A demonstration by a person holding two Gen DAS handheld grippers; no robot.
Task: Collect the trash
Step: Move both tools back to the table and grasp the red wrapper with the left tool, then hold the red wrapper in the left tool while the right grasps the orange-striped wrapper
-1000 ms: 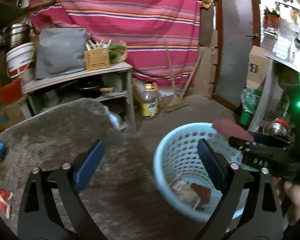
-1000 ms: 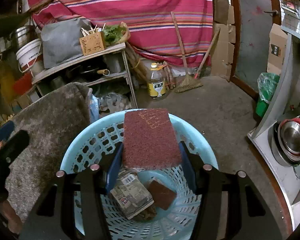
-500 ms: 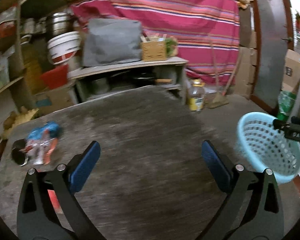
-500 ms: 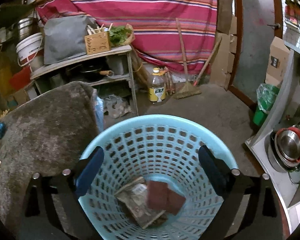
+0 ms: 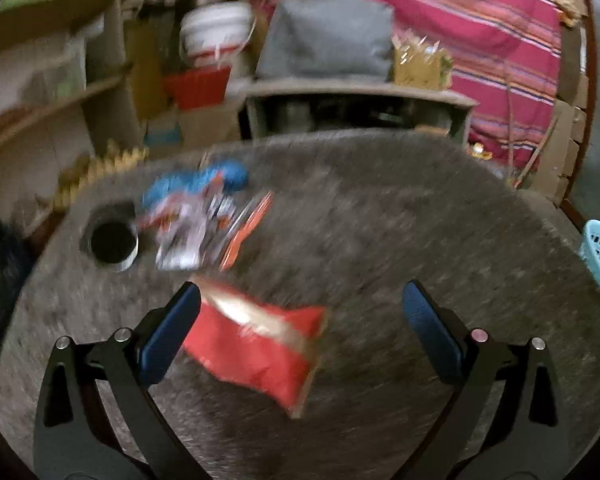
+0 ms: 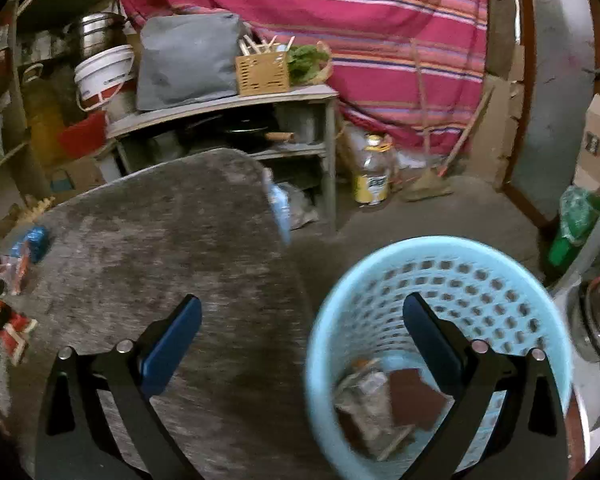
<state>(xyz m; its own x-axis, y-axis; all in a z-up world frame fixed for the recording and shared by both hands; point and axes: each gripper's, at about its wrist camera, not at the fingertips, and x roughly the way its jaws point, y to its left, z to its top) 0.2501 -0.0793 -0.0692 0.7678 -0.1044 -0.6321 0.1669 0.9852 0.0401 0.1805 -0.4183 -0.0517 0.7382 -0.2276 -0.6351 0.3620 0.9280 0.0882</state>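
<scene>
The left gripper [image 5: 300,320] hangs over the grey table [image 5: 400,220] with its jaws spread wide and nothing between them; a red wrapper [image 5: 256,348] lies flat on the table just beyond its left finger. Farther off, a blue and white packet [image 5: 192,208] sits beside a dark cup [image 5: 110,242]. The right gripper [image 6: 300,322] is likewise spread and empty, held above the table's right edge and the light blue basket [image 6: 440,252], which holds a brown packet [image 6: 414,398] and other crumpled wrappers [image 6: 360,396].
</scene>
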